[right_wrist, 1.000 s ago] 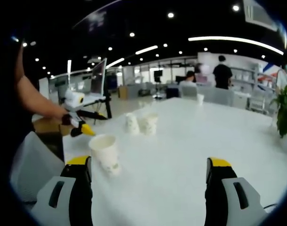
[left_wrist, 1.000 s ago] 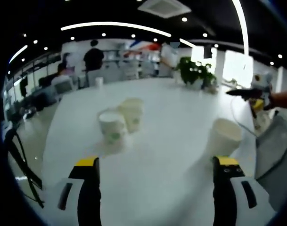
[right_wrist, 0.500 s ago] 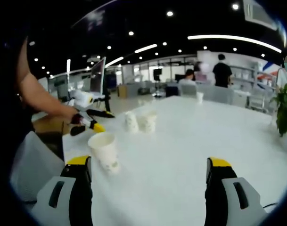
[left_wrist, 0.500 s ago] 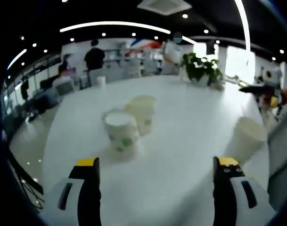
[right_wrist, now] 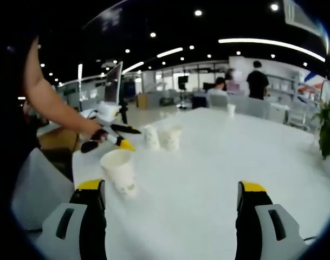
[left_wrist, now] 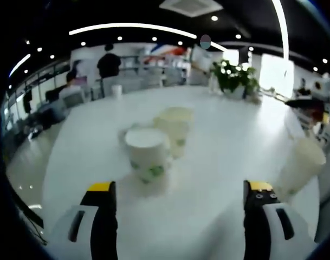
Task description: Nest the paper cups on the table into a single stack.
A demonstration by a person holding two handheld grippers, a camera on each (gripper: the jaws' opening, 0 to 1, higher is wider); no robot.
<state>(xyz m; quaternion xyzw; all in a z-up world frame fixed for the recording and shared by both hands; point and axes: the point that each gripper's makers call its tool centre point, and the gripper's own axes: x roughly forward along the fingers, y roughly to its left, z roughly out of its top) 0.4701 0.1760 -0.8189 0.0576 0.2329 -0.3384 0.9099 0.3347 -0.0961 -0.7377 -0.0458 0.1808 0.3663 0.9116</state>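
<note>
White table, three paper cups upright, mouths up, left claw agape

Left hand-held gripper: black jaws, yellow tips, pale grey side housings with dark slots. Right hand-held gripper: same build.

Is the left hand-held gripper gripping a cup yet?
No, the left hand-held gripper is open, with the nearest cup standing on the table beyond its jaws.
</note>
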